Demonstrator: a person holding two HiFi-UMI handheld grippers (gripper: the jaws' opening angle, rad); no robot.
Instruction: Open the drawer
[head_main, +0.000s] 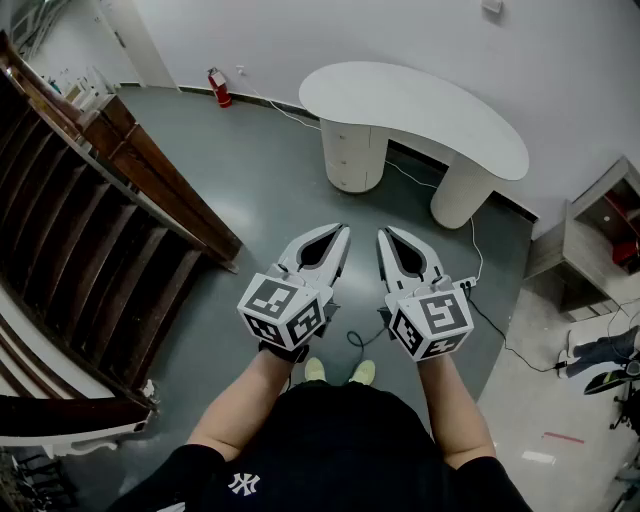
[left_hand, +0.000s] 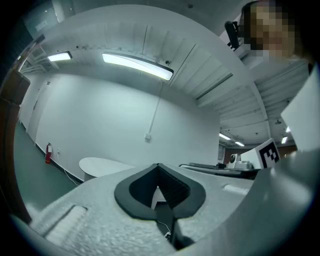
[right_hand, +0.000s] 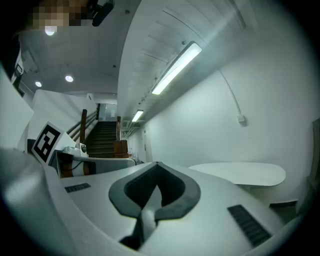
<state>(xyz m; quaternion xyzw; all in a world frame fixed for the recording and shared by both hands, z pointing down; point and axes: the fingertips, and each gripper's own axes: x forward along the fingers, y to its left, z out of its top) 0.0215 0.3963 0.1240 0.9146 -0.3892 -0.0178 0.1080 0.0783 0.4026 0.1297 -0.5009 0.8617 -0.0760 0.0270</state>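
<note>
The person wears a black short-sleeved T-shirt (head_main: 330, 440) with a small white embroidered logo (head_main: 243, 484) on its front, and pale yellow-green shoes (head_main: 315, 370). The left tongs (head_main: 342, 230) and the right tongs (head_main: 384, 232) are light grey moulded plastic. On each, the two jaws taper to a point around a leaf-shaped black opening. In the gripper views the shell looks grainy, and a ribbed black rubber lining (left_hand: 172, 187) rims that opening. The left tongs carry a white left marker cube (head_main: 285, 312) printed with black squares, and the right tongs carry a matching right marker cube (head_main: 432, 322). A thin black cable (head_main: 352, 338) curls beside the right marker cube.
</note>
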